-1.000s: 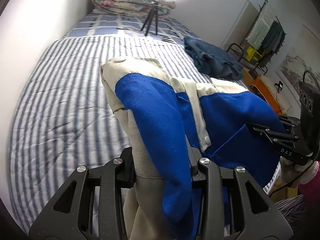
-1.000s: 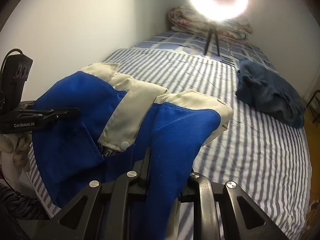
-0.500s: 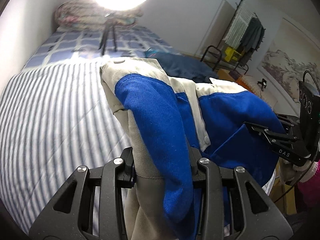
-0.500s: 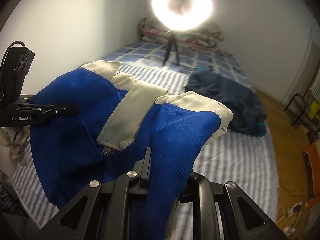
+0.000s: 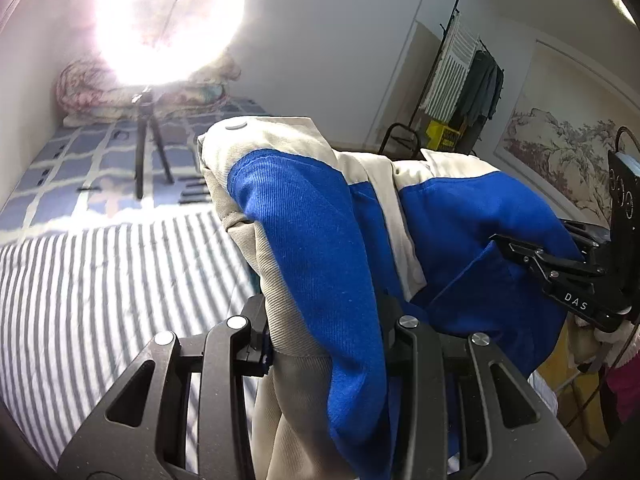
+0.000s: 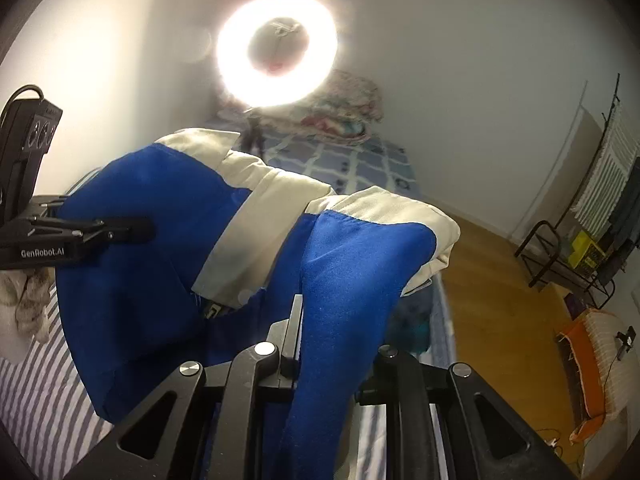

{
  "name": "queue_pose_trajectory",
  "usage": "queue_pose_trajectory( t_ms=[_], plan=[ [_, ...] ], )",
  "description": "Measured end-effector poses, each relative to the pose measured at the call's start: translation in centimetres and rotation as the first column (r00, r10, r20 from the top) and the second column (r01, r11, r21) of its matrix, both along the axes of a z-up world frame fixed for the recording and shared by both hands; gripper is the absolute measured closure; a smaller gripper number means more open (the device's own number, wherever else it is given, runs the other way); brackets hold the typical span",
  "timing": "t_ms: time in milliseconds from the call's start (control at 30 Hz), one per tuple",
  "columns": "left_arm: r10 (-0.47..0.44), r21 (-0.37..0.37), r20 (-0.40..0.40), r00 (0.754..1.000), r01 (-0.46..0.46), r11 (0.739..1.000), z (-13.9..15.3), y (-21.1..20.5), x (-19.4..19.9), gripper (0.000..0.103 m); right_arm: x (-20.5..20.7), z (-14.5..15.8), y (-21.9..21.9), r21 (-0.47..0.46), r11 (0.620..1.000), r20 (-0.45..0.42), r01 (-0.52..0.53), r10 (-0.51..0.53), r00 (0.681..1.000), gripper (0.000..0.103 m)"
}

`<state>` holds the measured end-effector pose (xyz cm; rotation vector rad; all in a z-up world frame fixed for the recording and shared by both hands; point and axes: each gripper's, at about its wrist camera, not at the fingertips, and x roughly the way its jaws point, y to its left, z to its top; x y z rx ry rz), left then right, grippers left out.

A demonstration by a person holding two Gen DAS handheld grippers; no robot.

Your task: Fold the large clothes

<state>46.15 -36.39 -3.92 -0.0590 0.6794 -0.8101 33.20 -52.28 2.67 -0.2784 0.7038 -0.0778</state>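
Nearest each camera, a thick bunch of the blue and cream jacket runs up between the fingers: the left gripper is clenched on one bunch, and the right gripper is clenched on another, its fingers closer together. The jacket hangs in the air between the two, slung from one gripper to the other and draped in loose humps above the near end of the striped bed. Nothing about it looks folded yet; no flat panel or crease shows, so the task seems to be at an early stage, with laying the jacket out and all the folds left to do. Farther off stand a ring light and a rolled quilt.
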Motion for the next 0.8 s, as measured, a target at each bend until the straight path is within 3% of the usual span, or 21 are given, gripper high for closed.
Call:
queue_pose_trajectory(
  t_ms=[267, 500, 600, 700, 800],
  plan=[
    [0.027, -0.03, 0.06, 0.998, -0.025, 0.999, 0.8, -5.1, 5.3, 0.068, 5.6, 1.6, -3.3, -0.05, 0.997, 0.079, 0.052, -0.048, 0.996, 0.087],
    [0.078, -0.053, 0.052, 0.996, -0.075, 0.996, -1.8, -8.0, 10.4, 0.068, 10.9, 0.4, -5.3, -0.064, 0.995, 0.109, 0.08, -0.073, 0.991, 0.087],
    [0.105, -0.031, 0.028, 0.994, -0.104, 0.994, -4.6, -8.7, 12.7, 0.068, 13.2, -1.5, -6.3, -0.044, 0.996, 0.101, 0.081, -0.076, 0.992, 0.087],
    [0.166, 0.105, -0.017, 0.986, -0.163, 0.981, -8.8, -9.9, 15.2, 0.065, 15.2, -5.5, -8.6, -0.026, 0.99, 0.027, 0.141, -0.14, 0.99, 0.085],
    [0.186, 0.087, -0.064, 0.98, -0.18, 0.98, -11.1, -9.7, 16.5, 0.055, 17.5, -9.7, -12.4, 0.049, 0.966, -0.072, 0.255, -0.251, 0.965, 0.074]
  ],
)
